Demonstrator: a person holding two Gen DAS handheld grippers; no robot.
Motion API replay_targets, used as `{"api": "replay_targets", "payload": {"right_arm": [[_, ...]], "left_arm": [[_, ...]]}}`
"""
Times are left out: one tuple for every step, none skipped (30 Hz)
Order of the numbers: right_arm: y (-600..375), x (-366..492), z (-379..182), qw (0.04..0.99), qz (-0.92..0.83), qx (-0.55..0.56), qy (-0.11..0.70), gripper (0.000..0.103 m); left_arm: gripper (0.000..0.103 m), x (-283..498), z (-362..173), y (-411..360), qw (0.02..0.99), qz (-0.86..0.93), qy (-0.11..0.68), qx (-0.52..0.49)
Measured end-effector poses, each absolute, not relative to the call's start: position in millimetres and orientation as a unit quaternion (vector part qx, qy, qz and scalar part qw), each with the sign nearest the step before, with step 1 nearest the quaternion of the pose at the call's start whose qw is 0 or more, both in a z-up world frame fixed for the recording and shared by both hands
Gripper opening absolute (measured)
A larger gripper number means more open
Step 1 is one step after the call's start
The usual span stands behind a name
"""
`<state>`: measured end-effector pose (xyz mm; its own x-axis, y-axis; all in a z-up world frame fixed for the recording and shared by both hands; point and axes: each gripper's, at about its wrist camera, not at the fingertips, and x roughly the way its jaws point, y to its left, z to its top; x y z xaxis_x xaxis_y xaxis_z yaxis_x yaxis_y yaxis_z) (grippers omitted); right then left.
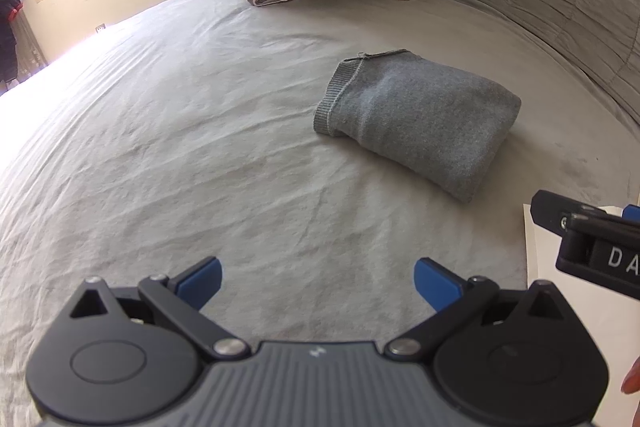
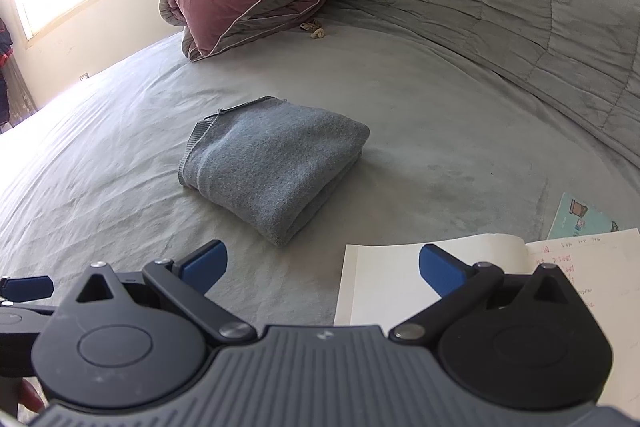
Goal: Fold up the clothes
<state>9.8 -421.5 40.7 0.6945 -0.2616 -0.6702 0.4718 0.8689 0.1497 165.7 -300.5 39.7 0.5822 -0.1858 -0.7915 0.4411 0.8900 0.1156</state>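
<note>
Both grippers hang with blue fingers spread wide and nothing between them. From the left gripper (image 1: 318,281) the folded sweater (image 1: 420,123) lies on the sheet (image 1: 160,147) toward one o'clock, well apart. From the right gripper (image 2: 322,265) it sits near at eleven o'clock, so the right is probably nearer. Its long axis runs from ten to four o'clock, ribbed hem at ten. A notebook (image 2: 384,275) lies under the right finger.

Matt knitted sweater (image 2: 276,167), creased cotton sheet (image 2: 120,131)
</note>
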Motion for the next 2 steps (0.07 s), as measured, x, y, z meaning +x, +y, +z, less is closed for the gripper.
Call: {"api": "replay_targets", "payload": {"right_arm": [[-421.0,9.9,40.7,0.907,-0.202,0.156,0.335,0.103],[-420.4,9.9,40.8,0.907,-0.202,0.156,0.335,0.103]], "left_arm": [[0.102,166.0,39.5,-299.9,0.876,-0.179,0.422,0.151],[0.102,166.0,39.4,-298.9,0.875,-0.18,0.423,0.151]]}}
